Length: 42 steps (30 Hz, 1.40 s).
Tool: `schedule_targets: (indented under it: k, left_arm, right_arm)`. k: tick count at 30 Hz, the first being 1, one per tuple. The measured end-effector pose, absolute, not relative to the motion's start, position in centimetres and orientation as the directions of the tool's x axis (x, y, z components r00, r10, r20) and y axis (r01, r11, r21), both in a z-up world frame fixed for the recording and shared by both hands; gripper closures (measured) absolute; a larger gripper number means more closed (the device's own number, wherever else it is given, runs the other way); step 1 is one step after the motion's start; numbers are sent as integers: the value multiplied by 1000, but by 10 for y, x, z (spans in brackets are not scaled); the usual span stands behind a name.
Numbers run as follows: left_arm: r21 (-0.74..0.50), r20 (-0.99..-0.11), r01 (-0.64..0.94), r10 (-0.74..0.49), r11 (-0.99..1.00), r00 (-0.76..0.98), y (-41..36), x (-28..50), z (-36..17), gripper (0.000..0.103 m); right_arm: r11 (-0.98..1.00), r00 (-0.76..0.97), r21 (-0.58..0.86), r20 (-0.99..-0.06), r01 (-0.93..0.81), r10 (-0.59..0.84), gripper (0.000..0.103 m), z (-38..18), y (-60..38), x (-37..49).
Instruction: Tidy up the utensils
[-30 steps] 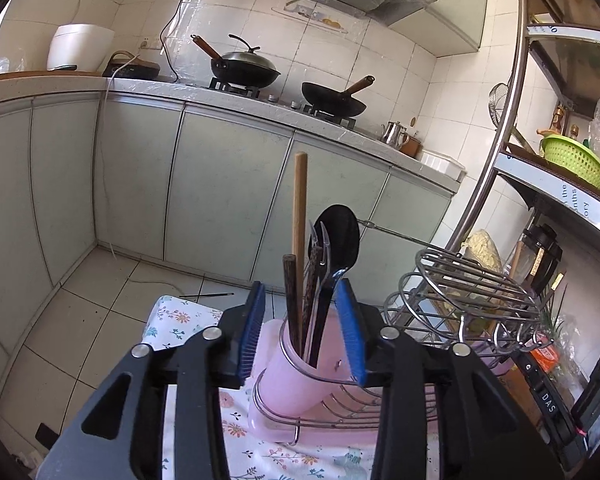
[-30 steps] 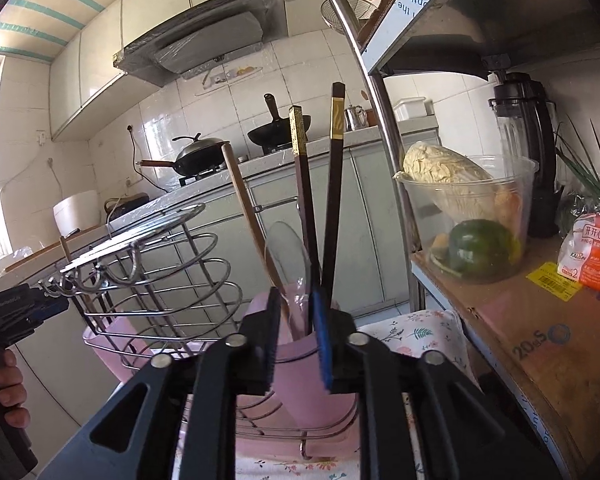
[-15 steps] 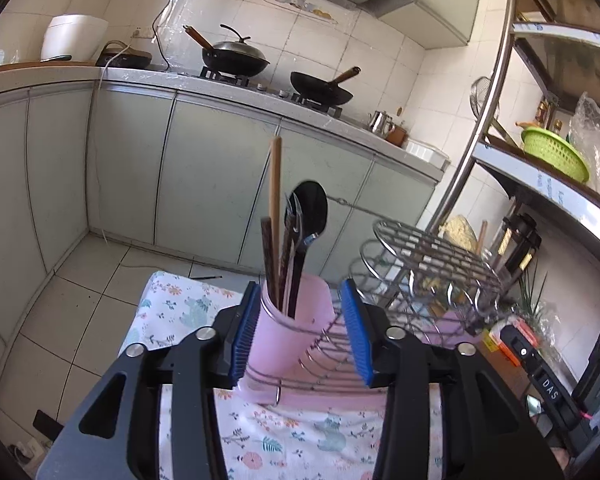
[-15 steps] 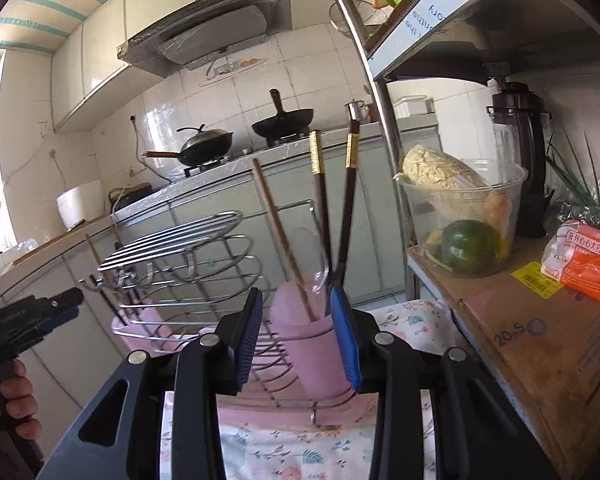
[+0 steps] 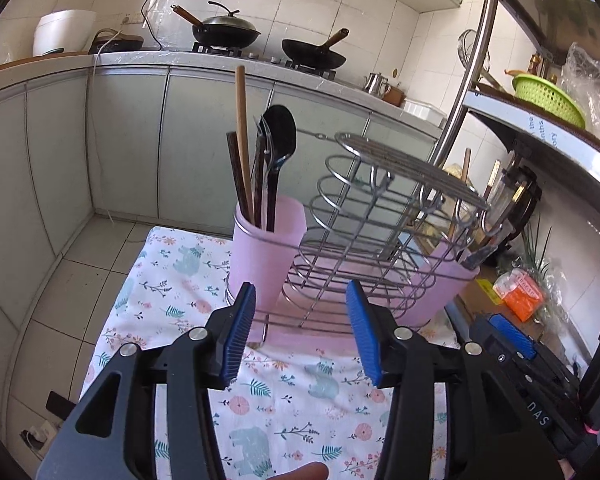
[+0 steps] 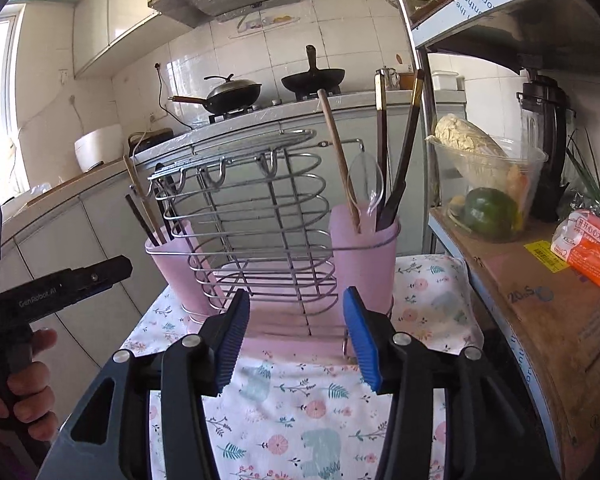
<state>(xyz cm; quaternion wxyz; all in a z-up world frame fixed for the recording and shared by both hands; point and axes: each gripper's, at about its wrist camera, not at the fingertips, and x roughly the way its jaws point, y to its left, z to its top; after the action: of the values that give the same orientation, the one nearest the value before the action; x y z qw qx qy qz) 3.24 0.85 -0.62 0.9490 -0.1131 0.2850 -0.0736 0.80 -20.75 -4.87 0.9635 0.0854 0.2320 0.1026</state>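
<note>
two open, empty hand-held grippers, left (image 5: 302, 336) and right (image 6: 296, 338), jaws just widening, "genrobot.ai" on left's body

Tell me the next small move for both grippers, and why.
Probably draw both back from the wire rack. The left gripper and right gripper have just been opening, nothing sits between their jaws, and the utensils already stand in both pink cups.

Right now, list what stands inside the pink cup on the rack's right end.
Pink cup: a clear spoon, a wooden stick and two dark chopsticks. The cup wall hides their lower ends and anything at the bottom.
</note>
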Motion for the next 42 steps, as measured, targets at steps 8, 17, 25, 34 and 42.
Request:
schedule_targets:
  k: [8,17,25,34,42]
  left_arm:
    - [-234,-552,63,-186,970,813,2,30,-17,55]
    - [-235,-556,80,-201,969,806,-1,26,-21,55]
    - [-234,-558,81,-202,969,805,-1,25,-23,55]
    - [-232,-553,91,-208,968,807,-1,23,-23,55]
    - [-211,-539,92,-194,973,820,-2,20,-19,55]
  right_arm:
    - [962,857,227,-454,-152,243,54,-54,-206,5]
    - [963,851,216,-464,-159,244,54,-55,-201,5]
    - [965,847,211,-474,-156,241,54,-56,-200,6]
    - [969,852,203,-474,-139,221,53,-53,-202,5]
    - [976,874,177,-446,-124,193,53,-43,-204,0]
